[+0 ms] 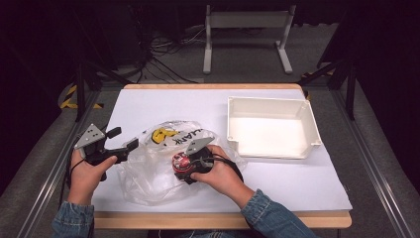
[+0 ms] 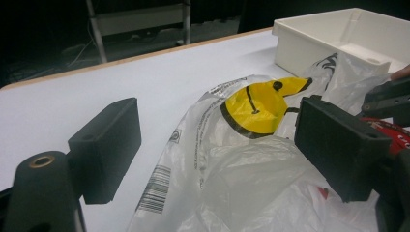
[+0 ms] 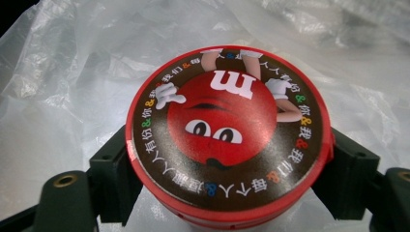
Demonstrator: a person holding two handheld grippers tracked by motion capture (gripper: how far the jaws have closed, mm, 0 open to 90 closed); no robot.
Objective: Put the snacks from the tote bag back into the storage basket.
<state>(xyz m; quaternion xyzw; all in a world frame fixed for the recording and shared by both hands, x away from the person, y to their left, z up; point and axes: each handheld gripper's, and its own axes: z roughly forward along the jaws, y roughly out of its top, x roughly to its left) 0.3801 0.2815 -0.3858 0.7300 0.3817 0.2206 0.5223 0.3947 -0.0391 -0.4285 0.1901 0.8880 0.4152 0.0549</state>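
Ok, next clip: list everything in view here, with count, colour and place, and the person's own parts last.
round tin: 1, red, cartoon face on lid, between the right gripper's jaws, over the bag
plastic bag: 1, clear with yellow print, crumpled at table centre-left
tray: 1, white, empty, right of the bag
table: 1, white top, wooden edge
stand: 1, pale grey, on the floor beyond
left gripper: 1, black, open, at the bag's left edge
right gripper: 1, black, shut on the tin
sleeves: 2, blue denim, bottom edge
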